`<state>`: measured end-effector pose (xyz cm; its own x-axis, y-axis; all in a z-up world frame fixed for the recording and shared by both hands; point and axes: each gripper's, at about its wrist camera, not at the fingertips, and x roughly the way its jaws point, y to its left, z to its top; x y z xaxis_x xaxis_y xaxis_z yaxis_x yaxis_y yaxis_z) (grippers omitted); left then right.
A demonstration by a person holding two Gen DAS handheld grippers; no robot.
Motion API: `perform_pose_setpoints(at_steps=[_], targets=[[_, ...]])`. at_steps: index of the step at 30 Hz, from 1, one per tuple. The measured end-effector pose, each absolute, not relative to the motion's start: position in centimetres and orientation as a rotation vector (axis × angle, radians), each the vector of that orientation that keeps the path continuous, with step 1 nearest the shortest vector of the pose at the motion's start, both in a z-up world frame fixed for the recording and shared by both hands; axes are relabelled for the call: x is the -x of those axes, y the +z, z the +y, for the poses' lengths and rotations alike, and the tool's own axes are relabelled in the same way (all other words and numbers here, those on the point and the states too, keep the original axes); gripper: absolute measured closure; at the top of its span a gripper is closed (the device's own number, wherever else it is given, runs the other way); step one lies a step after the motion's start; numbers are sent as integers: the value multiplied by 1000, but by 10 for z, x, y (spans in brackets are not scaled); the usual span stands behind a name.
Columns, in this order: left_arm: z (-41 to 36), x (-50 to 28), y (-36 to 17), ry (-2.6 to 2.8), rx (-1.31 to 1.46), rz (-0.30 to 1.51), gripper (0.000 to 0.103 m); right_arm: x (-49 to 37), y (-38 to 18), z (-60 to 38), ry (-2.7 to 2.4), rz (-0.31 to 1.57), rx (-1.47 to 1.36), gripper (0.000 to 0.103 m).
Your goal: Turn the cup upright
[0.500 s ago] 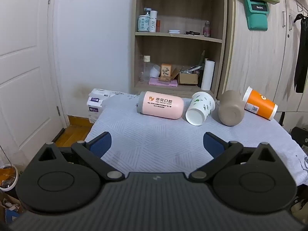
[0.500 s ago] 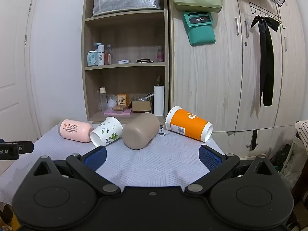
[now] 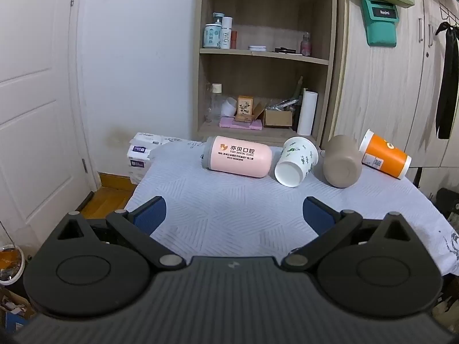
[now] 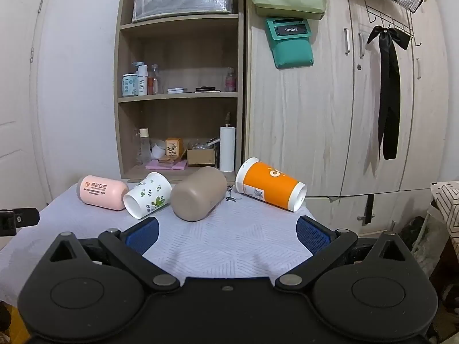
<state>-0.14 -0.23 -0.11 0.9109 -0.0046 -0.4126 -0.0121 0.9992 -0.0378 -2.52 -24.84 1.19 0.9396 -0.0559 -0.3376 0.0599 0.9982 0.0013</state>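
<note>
Several cups lie on their sides in a row at the far side of a table with a pale cloth [image 3: 229,218]: a pink cup [image 3: 238,156], a white leaf-print paper cup [image 3: 295,162], a taupe cup [image 3: 342,162] and an orange paper cup [image 3: 384,157]. In the right wrist view they are the pink cup [image 4: 101,192], white cup [image 4: 147,195], taupe cup [image 4: 198,197] and orange cup [image 4: 269,185]. My left gripper [image 3: 233,215] is open and empty, short of the pink and white cups. My right gripper [image 4: 226,233] is open and empty, short of the taupe and orange cups.
A wooden shelf unit [image 3: 264,57] with bottles and boxes stands behind the table, beside wardrobe doors [image 4: 330,114]. A white door [image 3: 34,100] is at the left. Stacked white boxes [image 3: 140,154] sit by the table's far left corner. The left gripper's edge shows in the right wrist view [image 4: 17,219].
Both views have shifted slightly; the cups sit a little lower and nearer in the left wrist view. No cup has moved and both grippers stay open.
</note>
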Motion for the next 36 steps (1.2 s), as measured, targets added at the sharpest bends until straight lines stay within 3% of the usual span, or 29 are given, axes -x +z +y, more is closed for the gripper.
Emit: perform_pose_setpoints(at_steps=[36], targets=[[1,-3,-10,-24,66,477,0,26,9,-245,-76,363,8,0]])
